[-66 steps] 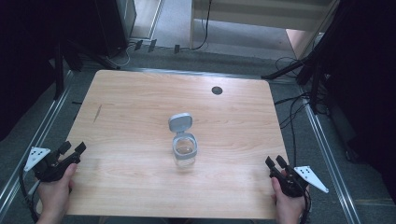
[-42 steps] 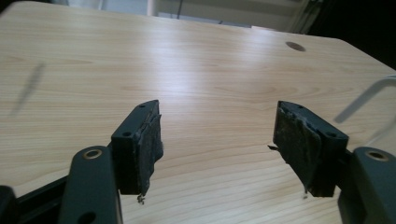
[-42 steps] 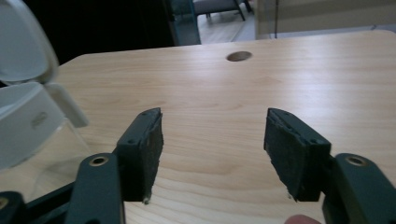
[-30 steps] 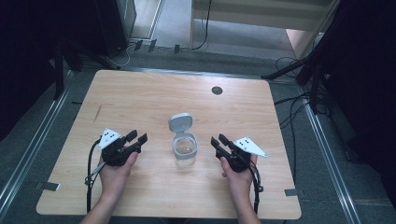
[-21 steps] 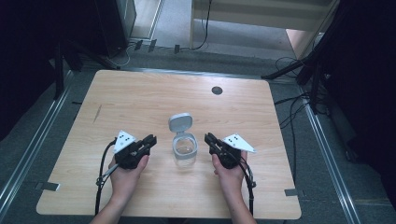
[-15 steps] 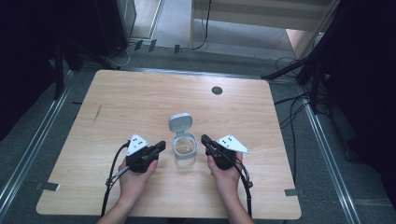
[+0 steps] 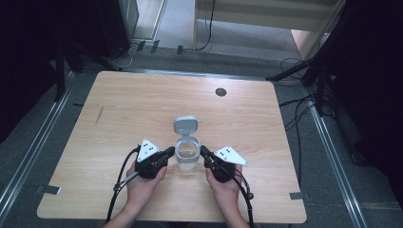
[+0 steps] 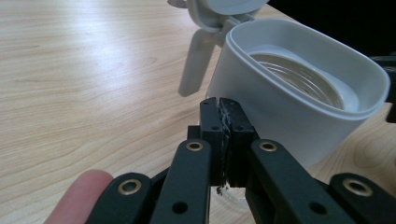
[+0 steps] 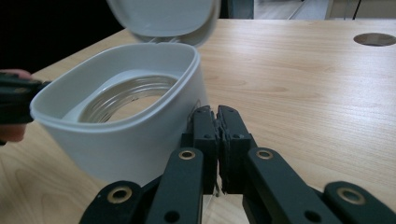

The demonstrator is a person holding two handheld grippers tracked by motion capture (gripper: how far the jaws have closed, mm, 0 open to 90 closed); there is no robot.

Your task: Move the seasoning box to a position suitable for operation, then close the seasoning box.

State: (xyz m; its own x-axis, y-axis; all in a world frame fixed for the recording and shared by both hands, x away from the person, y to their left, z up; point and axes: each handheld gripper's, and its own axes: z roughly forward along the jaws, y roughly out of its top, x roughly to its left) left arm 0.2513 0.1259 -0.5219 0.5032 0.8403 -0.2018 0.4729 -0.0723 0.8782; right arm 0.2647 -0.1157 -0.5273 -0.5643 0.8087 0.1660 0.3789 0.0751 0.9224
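Flanking a white container [image 7: 187,154] from either side, two hand-held grippers point their tips inward at it near the front middle of the wooden surface [image 7: 142,109]. The left gripper [image 7: 167,153] lies just beside the container's left wall, the right gripper [image 7: 204,151] just beside its right wall; whether either tip touches the wall cannot be told from the high view.

In the left gripper view, the left gripper's black fingers [image 8: 211,123] are pressed together with nothing between them, their tips close against the container's white outer wall [image 8: 280,116]. In the right gripper view, the right gripper's fingers [image 9: 229,126] are likewise pressed flat against each other — empty — and sit just beside the container wall [image 9: 140,130].

The container stands upright with its hinged lid [image 7: 186,125] flipped open and tilted back toward the far side. Inside the white rim a ribbed clear inner vessel [image 9: 126,98] is visible. The person's left hand [image 7: 142,183] and right hand [image 7: 223,187] come in from the near edge, each with a black cable [image 7: 121,178] trailing back. A grey three-cornered plate [image 7: 148,148] tops each gripper. A round dark hole [image 7: 220,91] sits in the surface toward the far right, well apart from the container.
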